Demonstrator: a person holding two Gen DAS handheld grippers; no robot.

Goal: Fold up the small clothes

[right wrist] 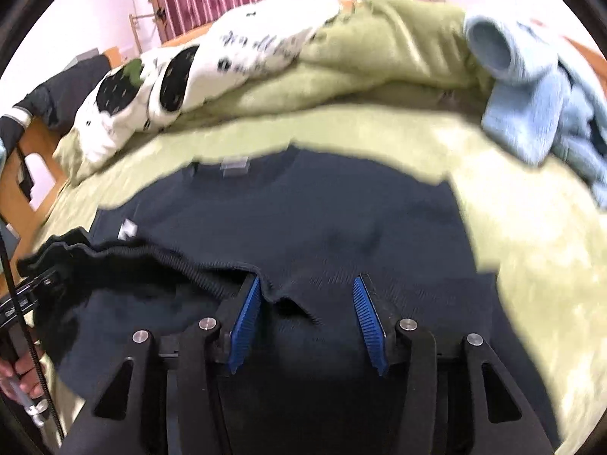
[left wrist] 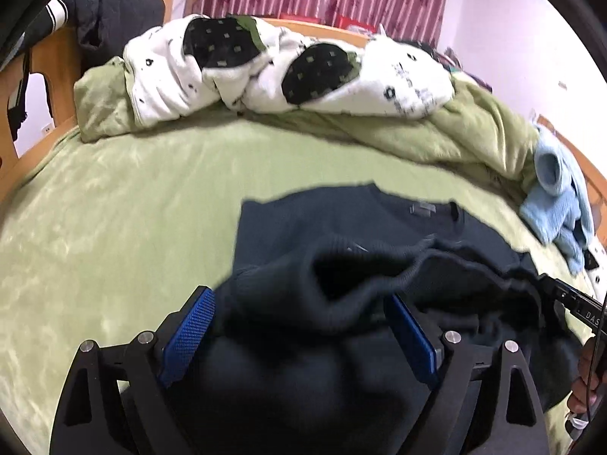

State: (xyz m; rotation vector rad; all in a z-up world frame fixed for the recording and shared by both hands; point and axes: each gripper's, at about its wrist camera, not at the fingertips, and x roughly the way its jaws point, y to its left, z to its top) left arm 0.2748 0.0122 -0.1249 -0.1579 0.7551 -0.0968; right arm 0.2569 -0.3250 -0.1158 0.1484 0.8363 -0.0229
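From the left wrist camera, a dark navy sweater (left wrist: 341,235) lies on the green bedsheet (left wrist: 114,208), its collar pointing away toward the white patterned quilt (left wrist: 265,72) heaped at the far side of the bed. The ribbed hem of the sweater is lifted and bunched between the blue pads of the left gripper (left wrist: 299,330), whose jaws stand spread wide; the cloth fills the gap, but whether the pads press on it cannot be told. Right of the sweater a light blue fleece garment (left wrist: 557,197) lies crumpled on the sheet, and beyond the sweater's right edge part of the right gripper and a hand (left wrist: 584,383) show at the frame's border. From the right wrist camera, the same sweater (right wrist: 303,220) lies spread flat, its neck label toward the quilt (right wrist: 227,49). The right gripper (right wrist: 307,322) has its jaws about half apart, the hem edge crossing between them and touching the left pad; no clear pinch shows. The blue fleece (right wrist: 531,113) lies right of the sweater, and a hand (right wrist: 22,375) holding the left gripper shows to its left.
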